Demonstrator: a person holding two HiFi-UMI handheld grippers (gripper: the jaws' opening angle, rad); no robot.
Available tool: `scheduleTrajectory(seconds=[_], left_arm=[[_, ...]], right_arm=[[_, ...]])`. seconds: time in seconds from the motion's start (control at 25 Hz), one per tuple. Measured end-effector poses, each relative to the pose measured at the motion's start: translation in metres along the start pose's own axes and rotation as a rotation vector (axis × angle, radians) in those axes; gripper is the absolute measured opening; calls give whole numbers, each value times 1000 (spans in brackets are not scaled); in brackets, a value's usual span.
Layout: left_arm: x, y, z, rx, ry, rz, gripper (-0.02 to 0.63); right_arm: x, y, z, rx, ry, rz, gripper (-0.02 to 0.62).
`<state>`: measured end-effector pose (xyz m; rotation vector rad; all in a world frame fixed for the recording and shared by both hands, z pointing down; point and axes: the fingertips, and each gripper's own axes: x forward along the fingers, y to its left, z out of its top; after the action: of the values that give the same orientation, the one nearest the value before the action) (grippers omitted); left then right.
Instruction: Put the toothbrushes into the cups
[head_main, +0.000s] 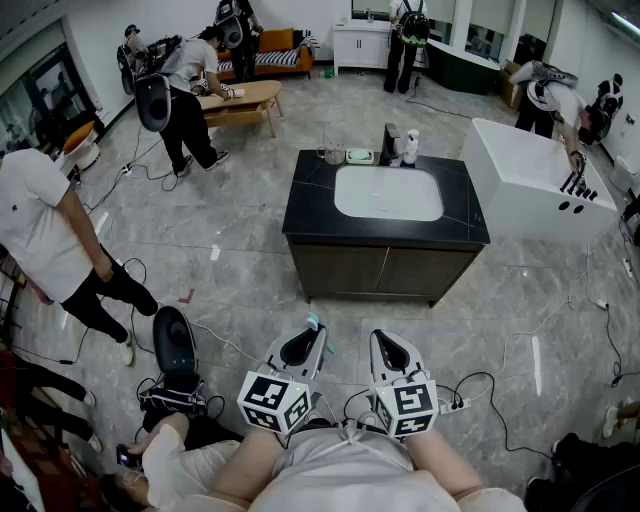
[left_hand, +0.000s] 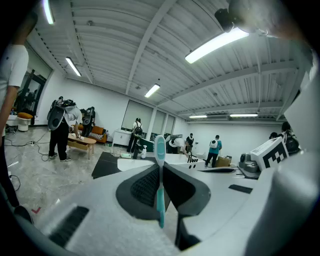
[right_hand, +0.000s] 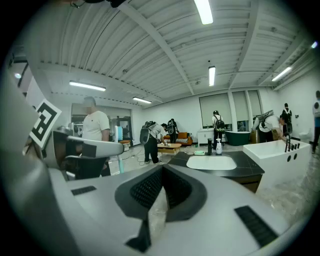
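Note:
My left gripper (head_main: 308, 336) is shut on a teal toothbrush (left_hand: 159, 148), which stands upright between the pads with its head poking above the jaw tips (head_main: 313, 322). My right gripper (head_main: 386, 346) is beside it, jaws shut with nothing visible between them (right_hand: 161, 172). Both are held close to my body, well back from the black vanity counter (head_main: 310, 205) with its white sink (head_main: 388, 192). A clear cup (head_main: 333, 152) stands at the counter's far left corner, far from both grippers.
On the counter's back edge are a green soap dish (head_main: 359, 156), a black faucet (head_main: 390, 143) and a white bottle (head_main: 410, 147). A white bathtub (head_main: 530, 180) stands at the right. Several people are around; cables and gear (head_main: 175, 345) lie on the floor at the left.

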<state>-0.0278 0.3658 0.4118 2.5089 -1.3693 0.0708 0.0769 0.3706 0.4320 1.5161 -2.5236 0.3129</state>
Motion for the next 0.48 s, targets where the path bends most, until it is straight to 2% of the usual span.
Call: scheduleTrajectory(seconds=[0.48], left_arm=[[6,10,-6,-16,9,-8,35]], right_arm=[[11,-1,-6,6,21,-11,26]])
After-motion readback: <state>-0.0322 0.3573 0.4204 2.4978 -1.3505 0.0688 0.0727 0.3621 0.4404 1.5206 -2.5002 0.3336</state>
